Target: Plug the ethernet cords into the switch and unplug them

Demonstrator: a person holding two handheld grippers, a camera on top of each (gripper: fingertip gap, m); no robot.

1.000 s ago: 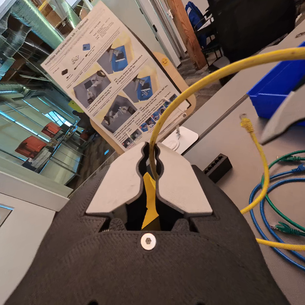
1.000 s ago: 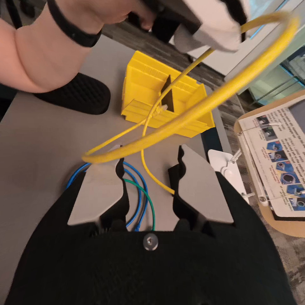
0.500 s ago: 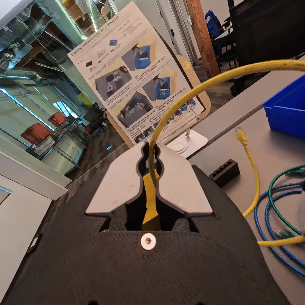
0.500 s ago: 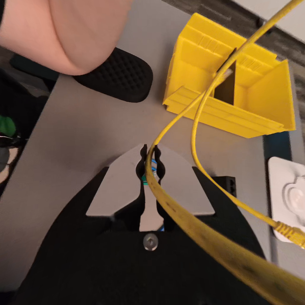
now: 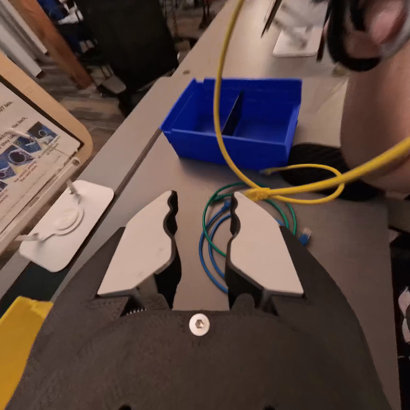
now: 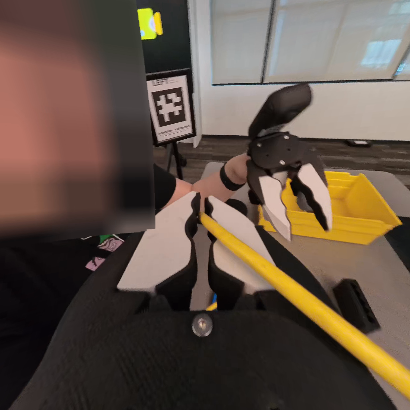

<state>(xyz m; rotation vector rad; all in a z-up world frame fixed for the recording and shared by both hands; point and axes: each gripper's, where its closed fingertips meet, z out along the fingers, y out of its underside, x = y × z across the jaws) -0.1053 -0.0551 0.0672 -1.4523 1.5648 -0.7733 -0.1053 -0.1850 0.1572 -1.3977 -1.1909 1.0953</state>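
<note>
My right gripper (image 6: 202, 197) is shut on the yellow ethernet cord (image 6: 266, 266), which runs from between its pads back toward the camera. My left gripper (image 5: 204, 194) is open and holds nothing; it hangs over the coiled blue cord (image 5: 205, 248) and green cord (image 5: 206, 213) on the grey table (image 5: 177, 173). The yellow cord (image 5: 219, 111) crosses in front of it, with a knot by the right fingertip. The open left gripper also shows in the right wrist view (image 6: 307, 230). The black switch (image 6: 355, 306) lies on the table at the right.
A blue bin (image 5: 233, 142) stands behind the cords. A yellow bin (image 6: 355, 213) stands beyond the left gripper. An instruction board on a white stand (image 5: 66, 224) is at the left. A person's arm (image 6: 213, 186) reaches across. One gripper's finger ends stand about 15 cm off the other's. About 20 cm separates my left fingertips from the black switch (image 6: 355, 306).
My left gripper let go of the yellow cord, opened and swung down over the table. My right gripper closed on the yellow cord and lifted with it.
</note>
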